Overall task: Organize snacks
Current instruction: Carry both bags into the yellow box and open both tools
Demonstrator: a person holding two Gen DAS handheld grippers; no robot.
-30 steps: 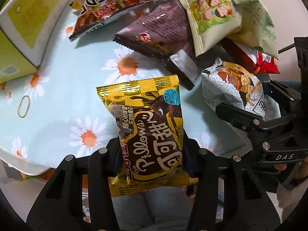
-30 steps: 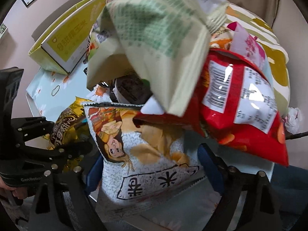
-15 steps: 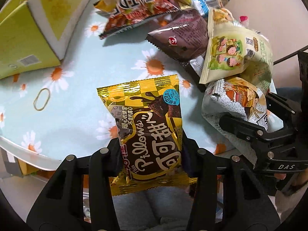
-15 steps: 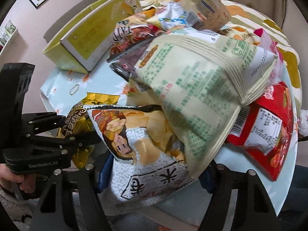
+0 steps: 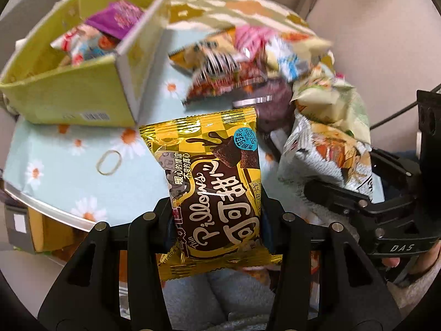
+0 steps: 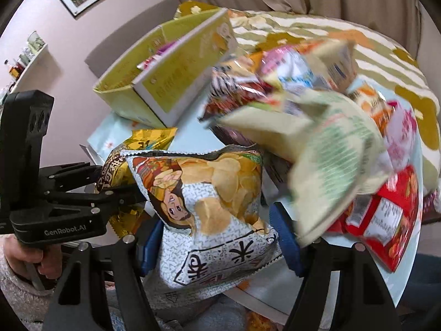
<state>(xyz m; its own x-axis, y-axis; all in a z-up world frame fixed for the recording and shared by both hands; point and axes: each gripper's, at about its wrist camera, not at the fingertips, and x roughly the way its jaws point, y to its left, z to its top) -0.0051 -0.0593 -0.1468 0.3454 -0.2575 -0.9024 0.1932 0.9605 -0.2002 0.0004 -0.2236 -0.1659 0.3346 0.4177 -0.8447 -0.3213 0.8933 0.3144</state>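
My left gripper (image 5: 217,220) is shut on a gold-and-brown chocolate snack packet (image 5: 209,171), held upright above the near table edge. To its right, my right gripper (image 6: 219,237) is shut on a white chip bag (image 6: 215,193) printed with a cartoon figure, its blue pads pressing both sides. The same bag (image 5: 325,157) shows at the right of the left wrist view. An open yellow-green cardboard box (image 5: 77,93) stands at the back left with a purple packet (image 5: 118,19) and other snacks inside. The left gripper (image 6: 115,182) with the gold packet (image 6: 143,140) appears at the left of the right wrist view.
A blurred pile of snack bags (image 5: 248,63) covers the right half of the daisy-print tablecloth (image 5: 69,171). A pale green bag (image 6: 330,160) and a red bag (image 6: 386,220) lie beside the chip bag. A rubber band (image 5: 109,161) lies near the box. A person's hand (image 6: 24,256) holds the left gripper.
Both grippers have risen with their packets. The right jaws closed onto the chip bag and drew it out from under the pale green bag. The box's inside has come into view.
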